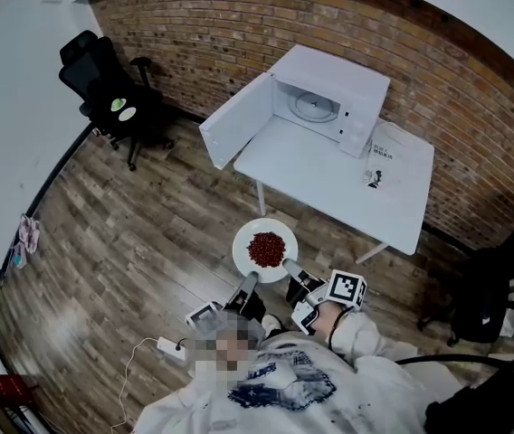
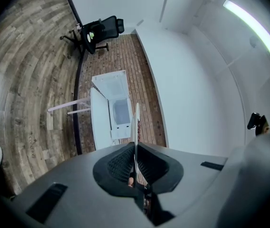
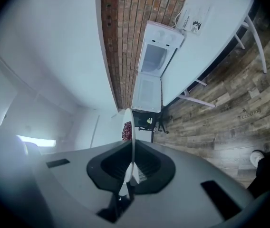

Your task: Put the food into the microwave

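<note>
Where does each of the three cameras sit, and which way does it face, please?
Head view: on the person's head, facing steeply down; shows left gripper, right gripper, a sleeve, the plate.
Left gripper view: on that gripper, along its jaws clamping the plate's rim, toward the microwave.
Right gripper view: likewise, from the plate's other side.
Shared: all three show plate and open microwave.

In both gripper views my jaws pinch the plate (image 2: 136, 122) seen edge-on, so the food (image 3: 126, 131) is hidden apart from a red sliver in the right one. On the worktop (image 1: 329, 183), right of the microwave (image 1: 329, 102), a small dark thing (image 1: 374, 180) is too small to tell, and the sheet (image 1: 386, 148) there carries unreadable print.
</note>
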Available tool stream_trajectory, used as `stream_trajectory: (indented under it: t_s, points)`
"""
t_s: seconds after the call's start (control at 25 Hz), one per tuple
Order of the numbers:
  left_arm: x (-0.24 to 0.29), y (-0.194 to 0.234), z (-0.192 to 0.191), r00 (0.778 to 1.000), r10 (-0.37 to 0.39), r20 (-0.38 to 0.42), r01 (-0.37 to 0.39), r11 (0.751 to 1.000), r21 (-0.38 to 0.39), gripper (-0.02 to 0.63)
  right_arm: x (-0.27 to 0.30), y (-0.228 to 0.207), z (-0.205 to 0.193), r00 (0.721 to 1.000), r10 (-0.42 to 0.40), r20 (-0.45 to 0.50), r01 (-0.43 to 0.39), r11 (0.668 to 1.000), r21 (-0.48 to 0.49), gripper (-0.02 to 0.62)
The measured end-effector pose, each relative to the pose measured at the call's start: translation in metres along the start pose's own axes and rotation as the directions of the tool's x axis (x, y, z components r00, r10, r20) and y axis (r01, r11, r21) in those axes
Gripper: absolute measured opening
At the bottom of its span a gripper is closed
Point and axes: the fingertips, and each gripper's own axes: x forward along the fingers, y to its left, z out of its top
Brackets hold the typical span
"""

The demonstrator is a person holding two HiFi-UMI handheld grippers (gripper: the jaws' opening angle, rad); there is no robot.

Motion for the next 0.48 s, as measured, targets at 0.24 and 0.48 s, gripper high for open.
stream_trajectory:
  t_s: [0.24,0.48]
  points:
    - [0.002,0.001,0.018,1.0,-0.005,-0.012,0.005,1.0,-0.008,0.021,0.017,0.006,-0.003,1.0,-0.017,0.018,0.016,0.998,0.06,0.021]
    - [0.015,0.006,0.03,0.999,-0.002,-0.036,0.001,1.0,-0.016,0.021,0.029,0.0,0.007,0.999,-0.029,0.035,0.027,0.998,0.062,0.021]
